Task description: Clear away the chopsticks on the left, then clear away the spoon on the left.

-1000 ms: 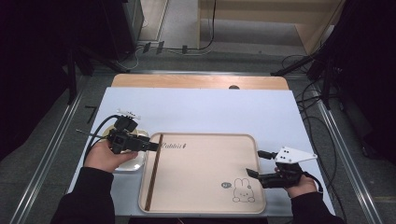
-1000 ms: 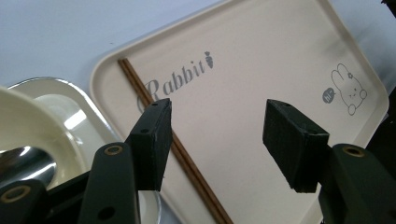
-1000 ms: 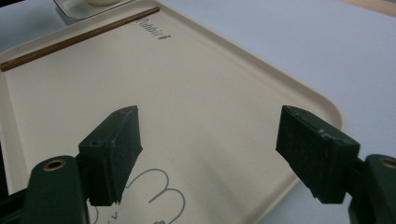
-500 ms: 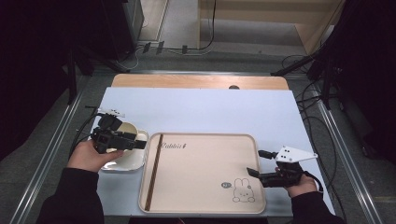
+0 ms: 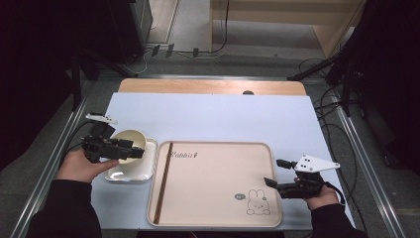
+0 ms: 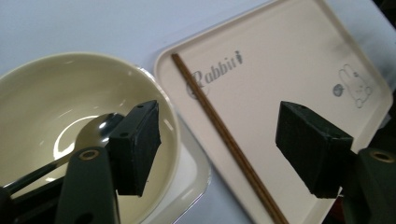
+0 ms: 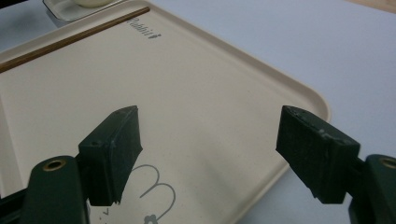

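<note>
Left hand-held gripper [image 6: 219,154], jaws just opened and empty, hovers over the bowl [image 6: 70,107] beside the tray [image 6: 299,60]: glossy, rigid, slippery, so take its rim.

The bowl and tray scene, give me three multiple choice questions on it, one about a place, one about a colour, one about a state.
1. Where does the bowl stand?
A. on the small white dish left of the tray
B. in the middle of the tray
C. on the floor

2. What colour are the chopsticks?
A. blue
B. dark brown
C. white

3. How stand the jaws of the left gripper?
A. shut on the chopsticks
B. shut on the tray's rim
C. open, holding nothing

Answers: 1 A, the high view shows the bowl on the dish beside the tray. 2 B, they lie as a dark brown line along the tray's left side. 3 C, the left gripper view shows a wide gap between the pads; they have just been opening.
</note>
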Motion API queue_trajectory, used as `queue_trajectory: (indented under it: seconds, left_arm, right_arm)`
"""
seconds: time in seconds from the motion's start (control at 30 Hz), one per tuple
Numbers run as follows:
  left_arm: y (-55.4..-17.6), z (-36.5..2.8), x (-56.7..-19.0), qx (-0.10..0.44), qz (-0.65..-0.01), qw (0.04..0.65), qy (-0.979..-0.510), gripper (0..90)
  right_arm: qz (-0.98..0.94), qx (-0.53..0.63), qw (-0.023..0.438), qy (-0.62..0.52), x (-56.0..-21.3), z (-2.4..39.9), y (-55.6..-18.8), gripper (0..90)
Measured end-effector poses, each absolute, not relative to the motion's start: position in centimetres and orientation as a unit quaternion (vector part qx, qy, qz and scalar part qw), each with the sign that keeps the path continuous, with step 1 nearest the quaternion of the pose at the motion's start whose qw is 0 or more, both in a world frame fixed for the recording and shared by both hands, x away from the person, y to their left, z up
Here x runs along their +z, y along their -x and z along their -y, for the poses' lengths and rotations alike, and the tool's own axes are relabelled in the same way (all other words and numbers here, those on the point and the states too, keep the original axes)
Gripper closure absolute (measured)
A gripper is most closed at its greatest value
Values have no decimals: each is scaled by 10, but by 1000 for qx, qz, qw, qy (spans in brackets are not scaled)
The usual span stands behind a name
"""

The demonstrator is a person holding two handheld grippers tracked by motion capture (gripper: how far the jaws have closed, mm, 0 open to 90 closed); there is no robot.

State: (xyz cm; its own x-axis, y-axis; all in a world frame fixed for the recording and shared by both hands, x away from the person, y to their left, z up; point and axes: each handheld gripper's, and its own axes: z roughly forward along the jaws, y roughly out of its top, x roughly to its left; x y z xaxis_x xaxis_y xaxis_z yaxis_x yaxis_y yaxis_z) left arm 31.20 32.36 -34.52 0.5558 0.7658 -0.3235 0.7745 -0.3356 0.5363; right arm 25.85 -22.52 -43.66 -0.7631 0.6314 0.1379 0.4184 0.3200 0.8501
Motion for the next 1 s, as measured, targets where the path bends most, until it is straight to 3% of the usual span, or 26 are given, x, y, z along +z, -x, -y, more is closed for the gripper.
queue_trajectory:
  seconds: [0.7, 1.0]
  left_arm:
    - [-325, -366, -343, 12, -502, 313, -806, 389]
    - [-345, -390, -334, 35, -503, 279, -817, 434]
  right_arm:
    - [-811, 484, 105, -312, -437, 219, -258, 220]
    - [-809, 486, 106, -313, -436, 220, -257, 220]
